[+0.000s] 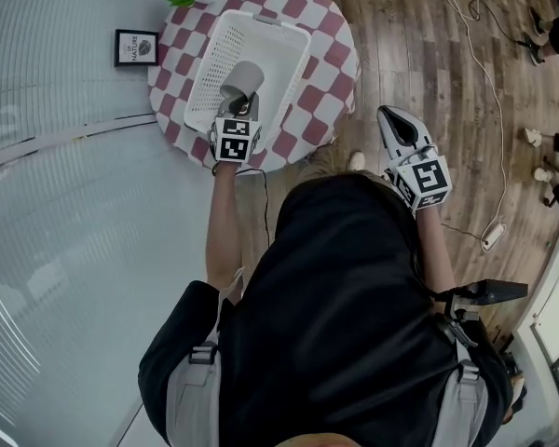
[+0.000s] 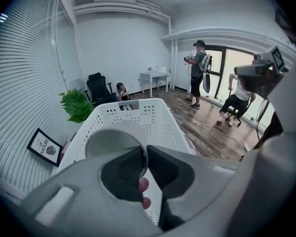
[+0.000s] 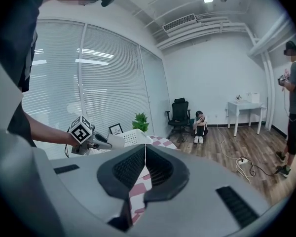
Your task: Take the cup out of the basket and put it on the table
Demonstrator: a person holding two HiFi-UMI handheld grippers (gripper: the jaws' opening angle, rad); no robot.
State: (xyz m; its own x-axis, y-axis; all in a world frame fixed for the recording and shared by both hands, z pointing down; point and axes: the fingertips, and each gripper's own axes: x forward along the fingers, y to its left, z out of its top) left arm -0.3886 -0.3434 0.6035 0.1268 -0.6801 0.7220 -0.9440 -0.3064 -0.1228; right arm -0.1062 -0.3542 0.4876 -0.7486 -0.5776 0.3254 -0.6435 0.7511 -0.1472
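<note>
Grey cup, pinched by its rim in your left gripper over the basket, may slip if tilted; right gripper closed, empty.

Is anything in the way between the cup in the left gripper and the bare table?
Only the white basket: the cup hangs over it in the left gripper, so its side wall lies before the bare checkered table. Nothing else visible.
</note>
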